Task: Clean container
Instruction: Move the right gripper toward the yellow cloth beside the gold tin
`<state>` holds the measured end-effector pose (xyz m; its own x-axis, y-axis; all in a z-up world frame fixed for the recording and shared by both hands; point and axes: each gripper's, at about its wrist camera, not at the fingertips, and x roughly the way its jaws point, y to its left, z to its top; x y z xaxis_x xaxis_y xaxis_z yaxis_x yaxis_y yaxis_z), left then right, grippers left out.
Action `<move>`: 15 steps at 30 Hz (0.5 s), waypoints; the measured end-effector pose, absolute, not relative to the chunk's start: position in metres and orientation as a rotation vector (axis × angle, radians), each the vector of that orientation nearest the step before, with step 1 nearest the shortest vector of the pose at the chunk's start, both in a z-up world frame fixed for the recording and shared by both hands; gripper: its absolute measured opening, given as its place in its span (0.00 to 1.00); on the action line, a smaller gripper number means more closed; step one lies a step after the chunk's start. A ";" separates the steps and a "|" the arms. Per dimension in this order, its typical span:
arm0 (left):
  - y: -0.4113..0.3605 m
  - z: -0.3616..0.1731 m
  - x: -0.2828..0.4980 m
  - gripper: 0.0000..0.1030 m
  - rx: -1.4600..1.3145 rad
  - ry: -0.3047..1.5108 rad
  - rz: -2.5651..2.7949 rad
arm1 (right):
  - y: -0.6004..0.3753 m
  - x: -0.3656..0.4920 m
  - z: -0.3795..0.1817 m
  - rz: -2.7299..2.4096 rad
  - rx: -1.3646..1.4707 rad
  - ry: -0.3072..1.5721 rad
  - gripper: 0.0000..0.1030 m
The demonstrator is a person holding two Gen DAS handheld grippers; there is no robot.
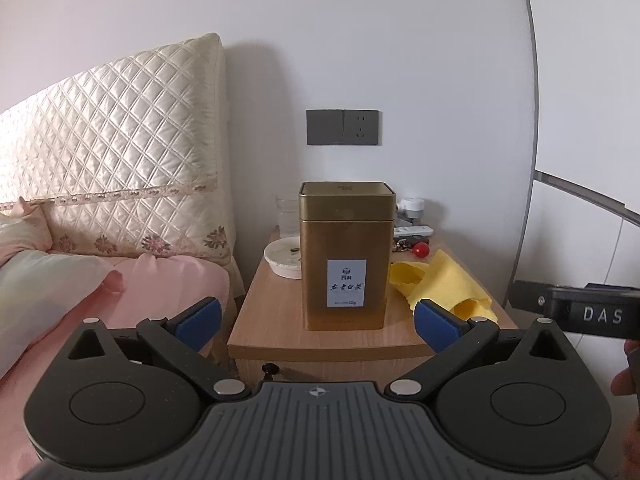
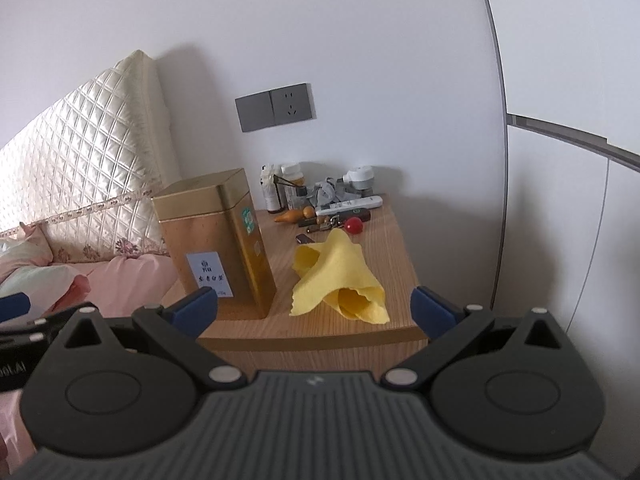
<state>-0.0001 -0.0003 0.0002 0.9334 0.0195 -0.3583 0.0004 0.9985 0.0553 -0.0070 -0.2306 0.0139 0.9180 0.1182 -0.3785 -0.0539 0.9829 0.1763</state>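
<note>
On your table (image 1: 280,320): gold tin (image 1: 346,256), lid shut, white label; yellow cloth (image 2: 340,280) beside it. Left gripper (image 1: 318,320) and right gripper (image 2: 314,308): jaws wide, empty.

place: home bedroom | evidence: quilted cream headboard (image 1: 120,140), pink bedding (image 1: 160,280), wooden bedside table (image 1: 272,320) against white wall, grey wall socket (image 1: 343,127), remote (image 2: 348,205) and small bottles (image 2: 280,188) on top

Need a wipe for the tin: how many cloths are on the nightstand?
1: the yellow cloth lies crumpled right of the tin, near the front edge. Another could hide behind the tin.
</note>
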 end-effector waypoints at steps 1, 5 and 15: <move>-0.001 0.001 0.000 1.00 0.062 0.364 0.011 | -0.232 -0.007 0.013 0.091 0.165 0.397 1.00; -0.002 0.006 -0.007 1.00 0.091 0.339 0.019 | -0.248 -0.011 0.005 0.106 0.205 0.386 1.00; -0.009 0.003 -0.022 1.00 0.075 0.348 0.007 | -0.245 -0.006 0.007 0.119 0.194 0.412 1.00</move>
